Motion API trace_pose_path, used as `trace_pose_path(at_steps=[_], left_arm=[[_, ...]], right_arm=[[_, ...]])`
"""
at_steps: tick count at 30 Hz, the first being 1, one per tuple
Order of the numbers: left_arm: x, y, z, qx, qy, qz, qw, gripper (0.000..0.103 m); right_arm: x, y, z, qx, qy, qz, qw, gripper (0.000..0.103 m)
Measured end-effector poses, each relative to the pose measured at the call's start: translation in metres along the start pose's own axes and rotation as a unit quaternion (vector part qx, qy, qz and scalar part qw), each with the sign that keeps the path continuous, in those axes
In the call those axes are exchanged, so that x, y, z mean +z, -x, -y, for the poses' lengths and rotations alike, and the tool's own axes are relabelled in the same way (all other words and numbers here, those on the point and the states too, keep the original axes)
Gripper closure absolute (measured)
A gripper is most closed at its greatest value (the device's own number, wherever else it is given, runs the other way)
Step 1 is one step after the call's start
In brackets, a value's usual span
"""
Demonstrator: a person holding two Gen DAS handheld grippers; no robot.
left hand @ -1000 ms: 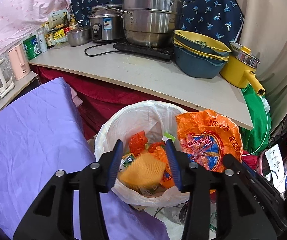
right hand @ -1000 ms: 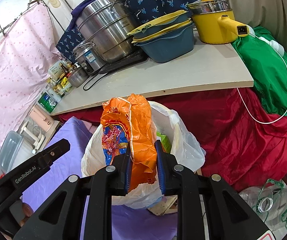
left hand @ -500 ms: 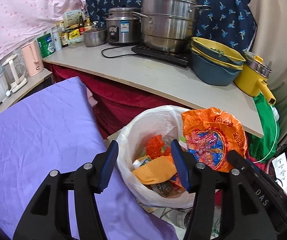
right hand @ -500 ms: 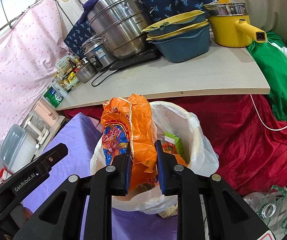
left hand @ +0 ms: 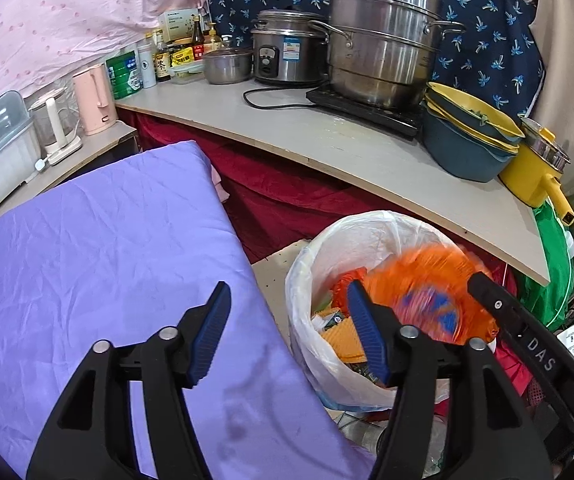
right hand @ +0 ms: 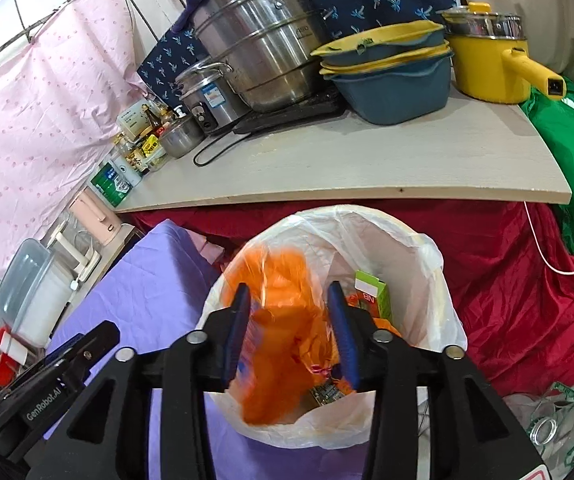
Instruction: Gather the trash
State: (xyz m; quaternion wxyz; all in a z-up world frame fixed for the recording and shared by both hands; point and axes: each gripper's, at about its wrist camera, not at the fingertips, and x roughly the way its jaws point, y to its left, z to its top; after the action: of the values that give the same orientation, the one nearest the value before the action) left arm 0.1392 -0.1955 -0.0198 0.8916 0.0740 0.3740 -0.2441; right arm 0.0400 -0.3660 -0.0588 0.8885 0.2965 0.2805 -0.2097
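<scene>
**Over the bin: orange bag loose between parted fingers**

Between the right gripper's [right hand: 291, 334] blue pads sits the orange snack bag [right hand: 277, 320], blurred, and the jaws stand spread wide with a gap showing on either side of the plastic, so they are released rather than clamped. The bag hangs inside the mouth of the white-lined trash bin [right hand: 427, 280], toward its 9 o'clock side in the right wrist view. At 2 o'clock from the jaws, a green carton [right hand: 375, 294] stands upright against the liner, and crumpled wrappers lie underneath.

Across to the left gripper [left hand: 287, 334]: jaws spread wide, nothing between them. Its left finger hovers over the purple sheet [left hand: 99, 260], its right finger over the bin's rim [left hand: 307, 280]. From this view the orange bag [left hand: 427, 292] is a smear of motion inside the bin at 2 o'clock, with the right gripper's black body just beside it at 3 o'clock.

Further out at 12 o'clock, a pale countertop [left hand: 327, 140] runs above red cloth. On it: a tall steel steamer pot [left hand: 383, 40], a rice cooker [left hand: 287, 56] beside it, stacked blue-and-yellow basins [left hand: 467, 148], and a yellow pot [left hand: 539, 176] at the far end. Bottles and tins crowd the 11 o'clock corner, next to a pink kettle [left hand: 93, 98].
</scene>
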Motion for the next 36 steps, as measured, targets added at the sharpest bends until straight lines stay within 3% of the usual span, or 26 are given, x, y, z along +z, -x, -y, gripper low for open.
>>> trace_pose_path(at_steps=[2, 12, 21, 27, 31, 36], left_arm=[[0.000, 0.003, -0.001, 0.003, 0.000, 0.005, 1.0000, 0.036], [-0.008, 0.017, -0.003, 0.019, -0.006, 0.016, 0.9997, 0.024], [-0.021, 0.042, -0.009, 0.035, -0.009, 0.026, 0.9990, 0.015], [-0.034, 0.056, -0.013, 0.043, -0.008, 0.024, 0.9987, 0.013], [-0.044, 0.066, -0.013, 0.051, -0.016, 0.026, 0.9982, 0.011], [-0.054, 0.074, -0.017, 0.056, -0.011, 0.022, 0.9981, 0.011]], right_arm=[[0.001, 0.004, -0.006, -0.003, 0.010, 0.007, 1.000, 0.052], [-0.002, 0.037, -0.025, -0.019, 0.045, 0.029, 0.998, 0.038], [-0.013, 0.059, -0.031, -0.030, 0.084, 0.016, 0.996, 0.019], [-0.028, 0.068, -0.032, -0.037, 0.113, -0.002, 0.993, 0.017], [-0.039, 0.074, -0.031, -0.040, 0.119, -0.010, 0.992, 0.007], [-0.049, 0.084, -0.032, -0.042, 0.131, -0.015, 0.990, 0.007]])
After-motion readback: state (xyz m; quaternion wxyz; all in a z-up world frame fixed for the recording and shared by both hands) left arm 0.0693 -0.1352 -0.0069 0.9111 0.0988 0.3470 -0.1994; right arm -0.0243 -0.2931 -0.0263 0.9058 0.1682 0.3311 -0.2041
